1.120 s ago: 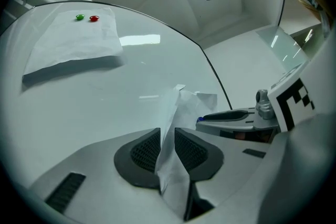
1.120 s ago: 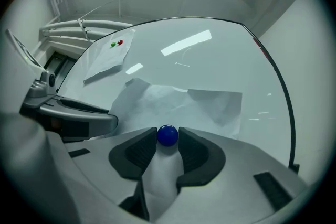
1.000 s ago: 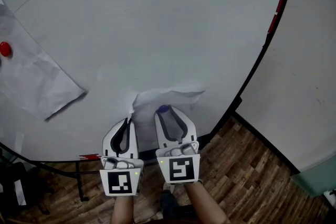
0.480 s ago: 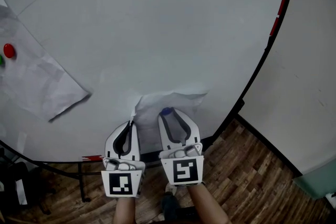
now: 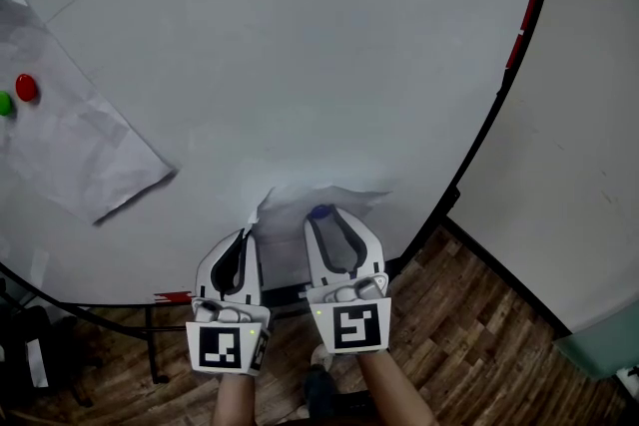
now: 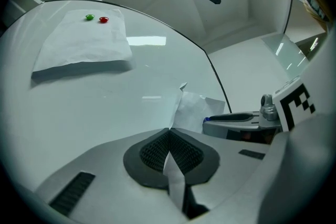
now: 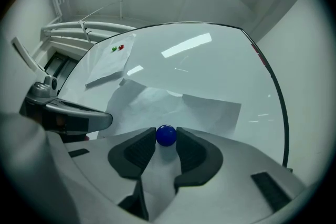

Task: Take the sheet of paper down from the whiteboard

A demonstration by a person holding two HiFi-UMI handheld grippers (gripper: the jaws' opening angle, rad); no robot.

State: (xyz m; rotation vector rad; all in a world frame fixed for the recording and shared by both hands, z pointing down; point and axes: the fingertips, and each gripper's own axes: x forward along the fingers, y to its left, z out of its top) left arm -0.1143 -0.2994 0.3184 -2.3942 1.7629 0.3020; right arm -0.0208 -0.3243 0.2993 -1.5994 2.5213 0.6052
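Note:
A crumpled white sheet of paper (image 5: 334, 192) lies against the lower part of the whiteboard (image 5: 300, 45). My left gripper (image 5: 247, 230) is shut on the sheet's left edge; in the left gripper view a strip of the paper (image 6: 193, 110) runs between the closed pads (image 6: 152, 150) of the left gripper (image 6: 169, 131). My right gripper (image 5: 319, 214) is just to its right, its pads closed on a blue ball magnet (image 7: 166, 135) that sits on the sheet (image 7: 178, 105). The blue magnet (image 5: 319, 212) shows at the right gripper's (image 7: 166, 138) tips.
A second sheet (image 5: 75, 150) hangs at the board's left under a red magnet (image 5: 27, 87) and a green magnet (image 5: 5, 103). The board's black frame (image 5: 499, 105) curves down on the right, with a pale wall (image 5: 589, 165) beyond. Wooden floor (image 5: 479, 334) lies below.
The left gripper's jaws have closed on the sheet's edge. Both hands have stayed almost in place, and the right gripper still holds the blue magnet.

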